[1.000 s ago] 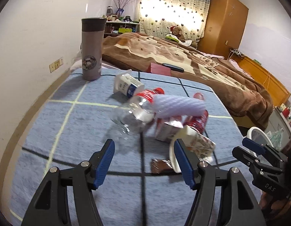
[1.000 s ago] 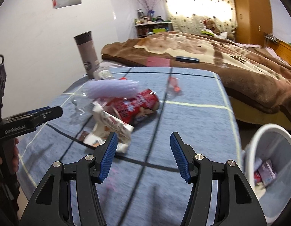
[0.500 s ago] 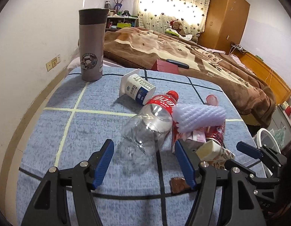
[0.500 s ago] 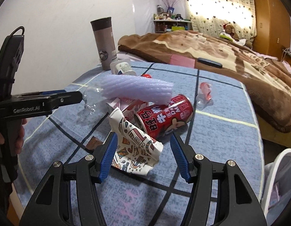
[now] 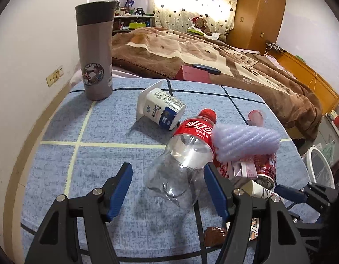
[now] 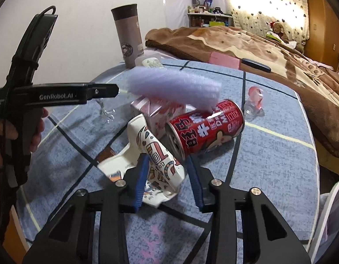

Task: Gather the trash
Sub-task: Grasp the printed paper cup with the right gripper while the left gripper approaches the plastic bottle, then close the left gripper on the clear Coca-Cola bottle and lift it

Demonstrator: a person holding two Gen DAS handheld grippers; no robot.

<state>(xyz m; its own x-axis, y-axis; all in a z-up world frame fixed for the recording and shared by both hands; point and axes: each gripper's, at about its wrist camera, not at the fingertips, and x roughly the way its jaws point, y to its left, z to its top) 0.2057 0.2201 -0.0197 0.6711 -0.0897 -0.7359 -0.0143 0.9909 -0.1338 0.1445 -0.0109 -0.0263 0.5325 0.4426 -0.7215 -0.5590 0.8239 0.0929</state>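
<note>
A pile of trash lies on the blue checked table (image 5: 103, 132). An empty clear plastic bottle (image 5: 182, 165) with a red label lies between the open jaws of my left gripper (image 5: 167, 189). Beside it are a purple foam net (image 5: 246, 143), a red can (image 6: 209, 127), a pink carton (image 6: 158, 112) and a white yogurt cup (image 5: 160, 107). My right gripper (image 6: 167, 176) has its jaws closing around a crumpled patterned paper cup (image 6: 151, 154); the gap is narrower than the left's.
A tall grey thermos (image 5: 95, 52) stands at the table's far left corner. A small clear wrapper with red (image 6: 255, 101) lies further right. A white bin (image 5: 318, 167) stands off the table's right edge. A bed (image 5: 213, 59) lies behind.
Both grippers have moved forward into the pile. The left now straddles the bottle. The right gripper's jaws have narrowed around the paper cup.
</note>
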